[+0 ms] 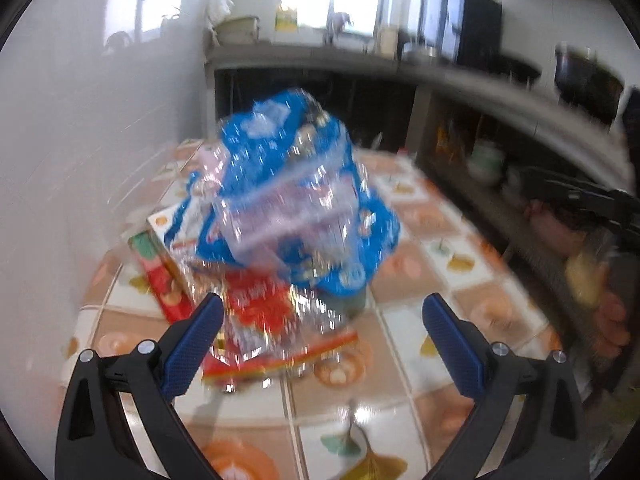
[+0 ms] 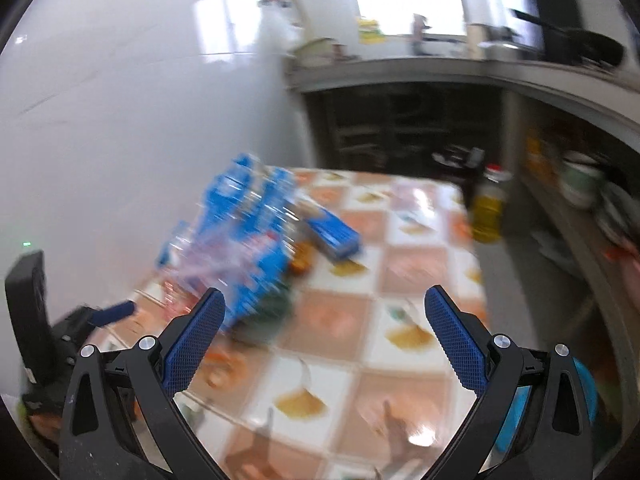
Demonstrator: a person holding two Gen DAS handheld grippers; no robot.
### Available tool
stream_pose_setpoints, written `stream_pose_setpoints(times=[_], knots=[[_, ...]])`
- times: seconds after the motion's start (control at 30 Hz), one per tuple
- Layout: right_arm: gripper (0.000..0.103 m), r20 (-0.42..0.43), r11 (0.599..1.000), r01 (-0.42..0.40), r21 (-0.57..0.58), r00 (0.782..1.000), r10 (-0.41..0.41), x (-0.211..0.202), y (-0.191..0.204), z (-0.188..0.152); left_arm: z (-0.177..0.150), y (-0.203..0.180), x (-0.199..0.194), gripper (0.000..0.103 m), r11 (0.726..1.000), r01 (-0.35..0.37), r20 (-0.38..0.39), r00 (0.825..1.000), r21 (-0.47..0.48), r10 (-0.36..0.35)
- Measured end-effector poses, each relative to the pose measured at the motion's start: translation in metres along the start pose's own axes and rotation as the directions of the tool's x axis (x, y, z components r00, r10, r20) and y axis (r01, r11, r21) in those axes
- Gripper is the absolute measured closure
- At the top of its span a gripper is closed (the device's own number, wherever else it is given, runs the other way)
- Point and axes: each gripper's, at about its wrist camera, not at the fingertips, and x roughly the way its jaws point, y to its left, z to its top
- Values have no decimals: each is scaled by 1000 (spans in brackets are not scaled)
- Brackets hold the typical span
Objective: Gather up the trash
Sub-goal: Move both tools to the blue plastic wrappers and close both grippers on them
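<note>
Left gripper (image 1: 322,312) spread wide, empty; right gripper (image 2: 325,308) likewise released, nothing between fingers; crumpled blue-and-clear plastic wrapper (image 1: 296,196) heaped on tiled table (image 1: 436,280) near white wall, atop red packet (image 1: 260,304) and red-green carton (image 1: 160,276); yellow oil bottle (image 2: 489,208) at table's far edge; frames blurred.

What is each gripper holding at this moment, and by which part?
Nothing is held. The left gripper is open before the blue wrapper and the red packet; no pad touches them. The right gripper is open too, over the table.
</note>
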Motion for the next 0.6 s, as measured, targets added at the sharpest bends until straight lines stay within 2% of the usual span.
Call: stream_pose_setpoints(times=[0.1,0.2,0.33,0.4,0.5,0.6], knots=[[8,-23,996,-88,1,996,88,25,15,17,7,18,1,5,999,2,35,999,-33,0],[8,-68,981,-186,52,980,189,52,26,25,13,32,3,5,1000,-6,70,998,-31,9],[8,-132,963,-245,115,957,259,83,33,26,17,44,7,6,999,45,100,994,-20,-42],[8,-142,950,-270,153,946,292,86,31,25,22,44,11,6,997,69,109,991,27,-71],[8,-146,936,-293,195,935,324,89,27,25,32,36,21,6,987,68,108,991,146,-84],[8,-140,928,-299,225,932,334,86,22,25,42,23,35,6,958,52,92,993,281,-81]])
